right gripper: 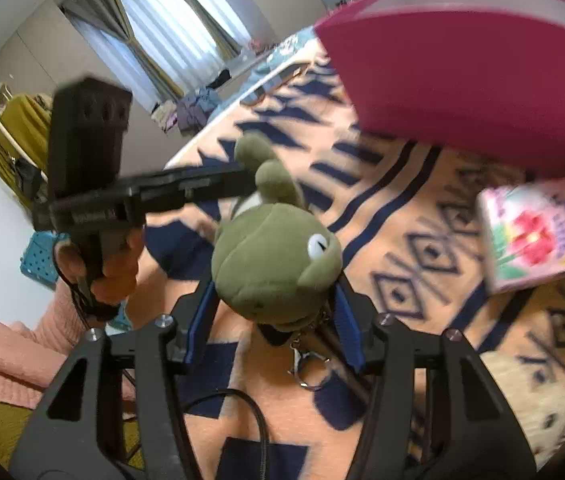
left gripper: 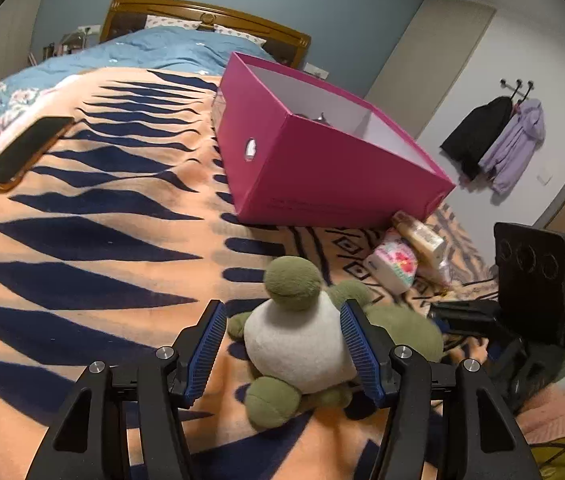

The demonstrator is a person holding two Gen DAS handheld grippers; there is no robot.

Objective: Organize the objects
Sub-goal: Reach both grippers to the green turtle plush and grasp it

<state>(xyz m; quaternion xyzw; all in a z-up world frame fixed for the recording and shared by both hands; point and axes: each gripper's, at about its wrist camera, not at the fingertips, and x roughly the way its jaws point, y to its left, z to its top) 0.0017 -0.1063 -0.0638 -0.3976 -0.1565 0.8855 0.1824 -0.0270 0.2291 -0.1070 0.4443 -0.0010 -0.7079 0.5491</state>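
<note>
A green and white plush turtle (left gripper: 302, 332) lies on the orange and navy blanket (left gripper: 102, 240). My left gripper (left gripper: 282, 320) is open, with its blue pads on either side of the turtle's white belly. My right gripper (right gripper: 274, 304) is open around the turtle's green head (right gripper: 274, 256); a metal key clasp (right gripper: 306, 364) hangs below it. The left gripper's body (right gripper: 94, 184) shows at the left of the right wrist view, reaching to the turtle. An open pink box (left gripper: 322, 152) stands on the bed beyond the turtle.
A phone (left gripper: 22, 152) lies on the blanket at the far left. A floral tissue pack (left gripper: 394, 264) and a cream box (left gripper: 422, 236) lie right of the turtle, near the pink box. Jackets (left gripper: 494, 140) hang on the wall. A blue basket (right gripper: 38, 256) stands on the floor.
</note>
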